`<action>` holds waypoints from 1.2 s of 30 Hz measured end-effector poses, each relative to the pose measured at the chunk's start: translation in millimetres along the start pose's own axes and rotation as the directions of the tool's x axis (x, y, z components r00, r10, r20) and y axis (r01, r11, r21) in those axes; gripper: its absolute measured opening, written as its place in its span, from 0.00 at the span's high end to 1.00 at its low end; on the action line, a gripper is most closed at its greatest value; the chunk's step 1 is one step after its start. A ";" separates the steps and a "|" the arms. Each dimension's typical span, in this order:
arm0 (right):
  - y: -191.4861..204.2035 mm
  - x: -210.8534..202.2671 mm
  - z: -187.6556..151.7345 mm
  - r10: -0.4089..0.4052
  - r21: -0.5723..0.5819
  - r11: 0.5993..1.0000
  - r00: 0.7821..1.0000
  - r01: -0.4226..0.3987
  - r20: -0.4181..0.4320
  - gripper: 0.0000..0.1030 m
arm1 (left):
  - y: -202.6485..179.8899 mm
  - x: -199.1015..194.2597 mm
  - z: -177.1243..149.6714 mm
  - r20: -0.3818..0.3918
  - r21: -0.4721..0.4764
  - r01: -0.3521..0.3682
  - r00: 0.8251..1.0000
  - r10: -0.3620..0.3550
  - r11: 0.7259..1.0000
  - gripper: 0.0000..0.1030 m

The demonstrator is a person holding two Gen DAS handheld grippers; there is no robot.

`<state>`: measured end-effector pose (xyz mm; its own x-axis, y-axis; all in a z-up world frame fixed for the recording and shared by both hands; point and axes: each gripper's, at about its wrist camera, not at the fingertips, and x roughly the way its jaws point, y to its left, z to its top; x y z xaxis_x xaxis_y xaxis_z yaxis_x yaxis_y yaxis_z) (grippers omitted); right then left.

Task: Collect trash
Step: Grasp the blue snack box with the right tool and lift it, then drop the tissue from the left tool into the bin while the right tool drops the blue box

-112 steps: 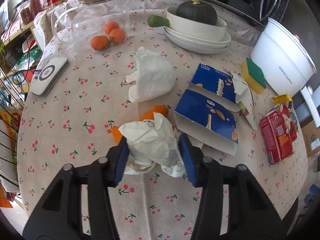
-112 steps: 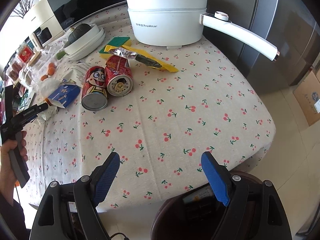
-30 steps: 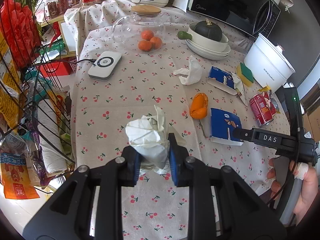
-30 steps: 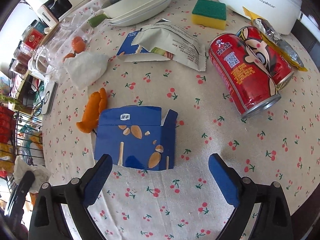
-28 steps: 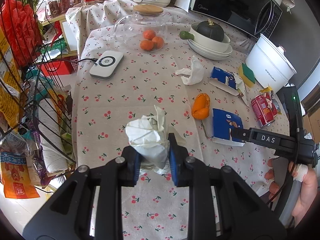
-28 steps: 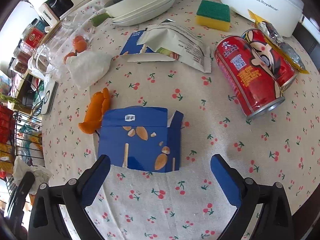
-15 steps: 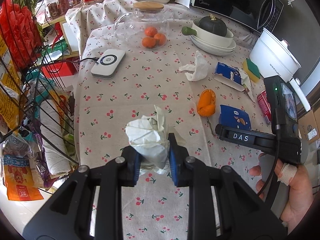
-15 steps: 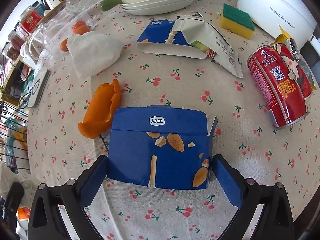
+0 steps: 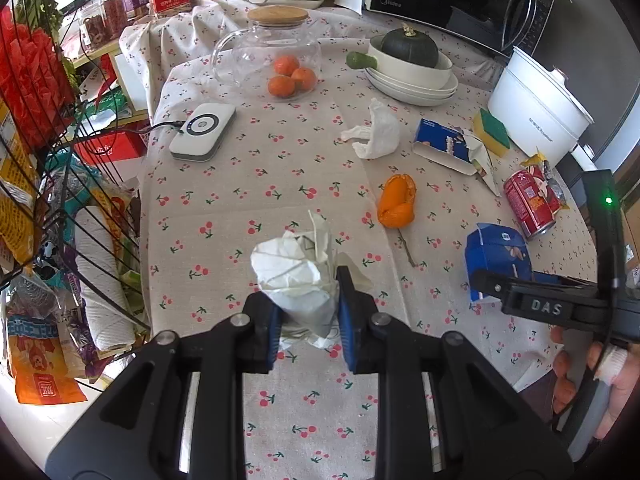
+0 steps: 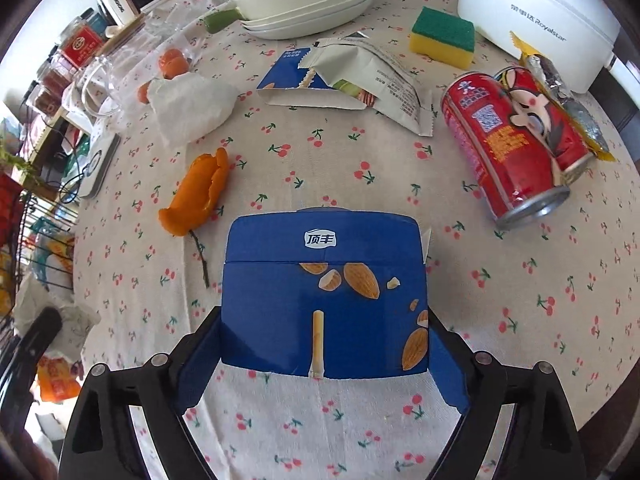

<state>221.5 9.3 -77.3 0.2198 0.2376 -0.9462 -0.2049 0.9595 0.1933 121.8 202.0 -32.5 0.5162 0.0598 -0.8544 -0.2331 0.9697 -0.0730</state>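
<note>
The left gripper [image 9: 307, 320] squeezes a crumpled white paper ball [image 9: 298, 276] tight between its blue pads, held up over the near edge of the cherry tablecloth [image 9: 248, 184]. The right gripper [image 10: 324, 354] has its fingers wide apart, one on each side of a blue snack box [image 10: 324, 300] lying flat near the table's near edge. I cannot tell if the pads touch it. An orange peel [image 10: 198, 194] lies just beside the box, and a red can [image 10: 508, 144] lies on its side near the far edge.

Peel [image 10: 198, 196] left of box [image 10: 324, 296]
</note>
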 end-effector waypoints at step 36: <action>-292.6 -180.1 -196.5 -0.085 0.226 0.973 0.981 0.044 0.175 0.11 | -308.7 -25.3 -112.2 -0.272 0.494 0.465 0.885 -0.378 0.735 0.75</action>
<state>54.4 -344.0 -14.5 0.4000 0.1784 -0.8990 0.0256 0.9783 0.2056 88.3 -125.5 -46.1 0.3208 -0.3779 -0.8685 0.4759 0.8571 -0.1971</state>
